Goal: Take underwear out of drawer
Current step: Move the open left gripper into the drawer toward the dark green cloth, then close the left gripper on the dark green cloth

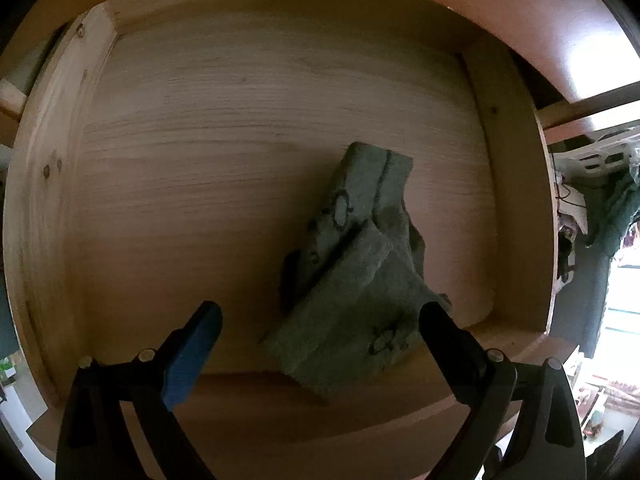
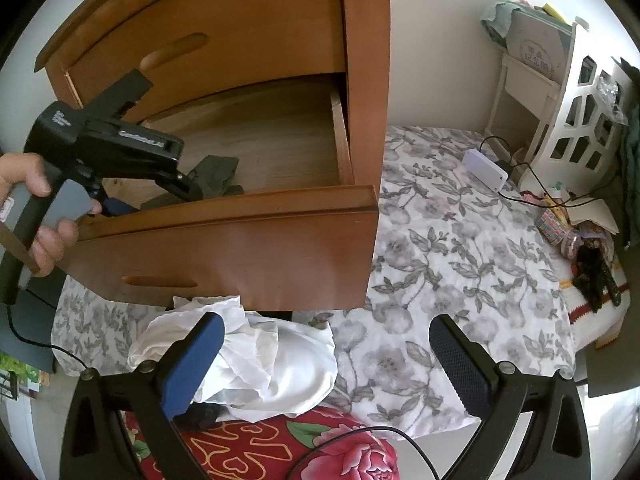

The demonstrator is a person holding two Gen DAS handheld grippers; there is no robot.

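Inside the open drawer (image 1: pixel 516 184), folded grey-green underwear (image 1: pixel 352 280) lies near the right wall and front edge, bare floor leftward, the left gripper (image 1: pixel 320 320) spread wide around it, the right gripper (image 2: pixel 326 344) wide, empty, outside.

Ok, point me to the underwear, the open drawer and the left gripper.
underwear (image 1: pixel 352 276), left wrist view, on the folded grey-green cloth's middle.
drawer (image 2: pixel 240 240), right wrist view, on its pulled-out front panel.
left gripper (image 1: pixel 320 320), left wrist view, midway between its open fingertips, above the cloth.
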